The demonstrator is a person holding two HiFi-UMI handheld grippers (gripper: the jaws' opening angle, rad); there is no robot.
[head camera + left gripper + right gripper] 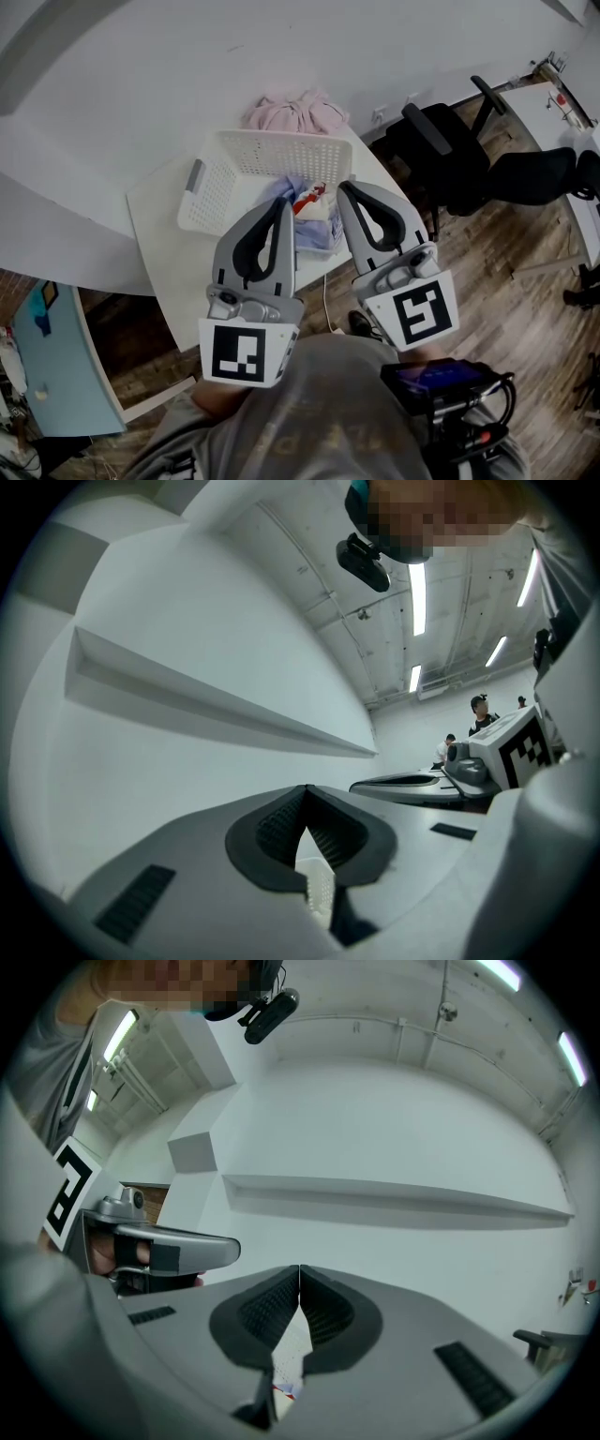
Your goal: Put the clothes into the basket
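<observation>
A white perforated basket (246,169) stands on a white table (155,220). Light blue and white clothes with a red patch (309,202) lie at its near right corner, partly hidden by my grippers. A pink garment (295,112) is bunched on the table just behind the basket. My left gripper (284,201) and right gripper (343,186) hover side by side above the basket's near edge, both shut and empty. In the left gripper view the pads (281,827) meet, with basket mesh (320,892) below them. In the right gripper view the pads (319,1307) also meet.
A black office chair (441,150) stands right of the table on a wooden floor. Another white desk (553,108) sits at the far right. A light blue board (56,356) leans at the lower left. The white wall runs behind the table.
</observation>
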